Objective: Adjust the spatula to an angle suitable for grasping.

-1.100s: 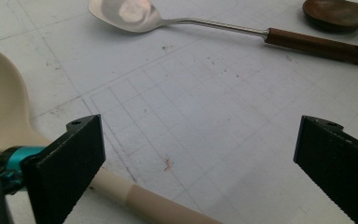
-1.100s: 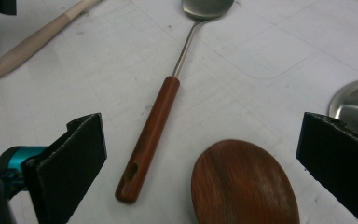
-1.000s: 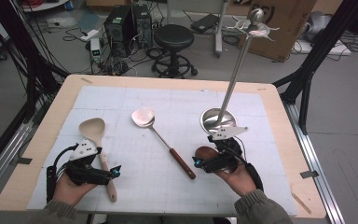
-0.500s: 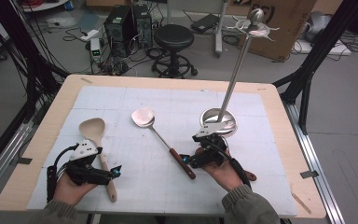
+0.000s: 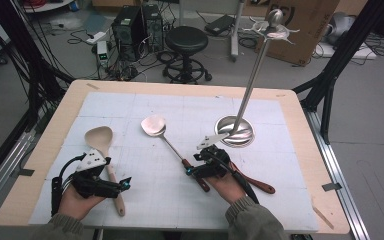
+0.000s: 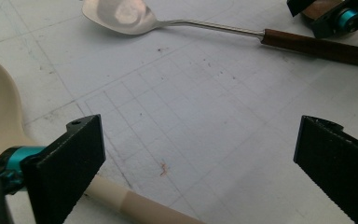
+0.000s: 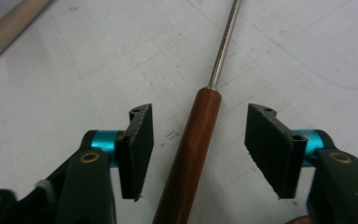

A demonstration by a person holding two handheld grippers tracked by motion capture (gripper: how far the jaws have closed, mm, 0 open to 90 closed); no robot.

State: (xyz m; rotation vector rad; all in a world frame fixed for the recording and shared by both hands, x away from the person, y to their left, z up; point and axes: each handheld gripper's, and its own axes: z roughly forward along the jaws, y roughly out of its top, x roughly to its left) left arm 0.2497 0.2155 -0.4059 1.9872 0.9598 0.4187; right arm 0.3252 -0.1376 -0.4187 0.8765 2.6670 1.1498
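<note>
Desk (image 5: 40, 150) under a white gridded mat, tall steel utensil stand (image 5: 235, 131) at right. Pre-grasp step, by the look of it: right tool (image 7: 198, 140) spread wide, jaws straddling the brown wooden handle of the steel-bowled spatula (image 7: 193, 154) lying mid-mat. Next, probably: squeeze squarely on the handle, then lift. Left tool (image 6: 191, 154) spread, idle beside the cream plastic spoon (image 5: 102, 145). Since a second ago: right tool shifted leftward from the stand's base onto the handle.
</note>
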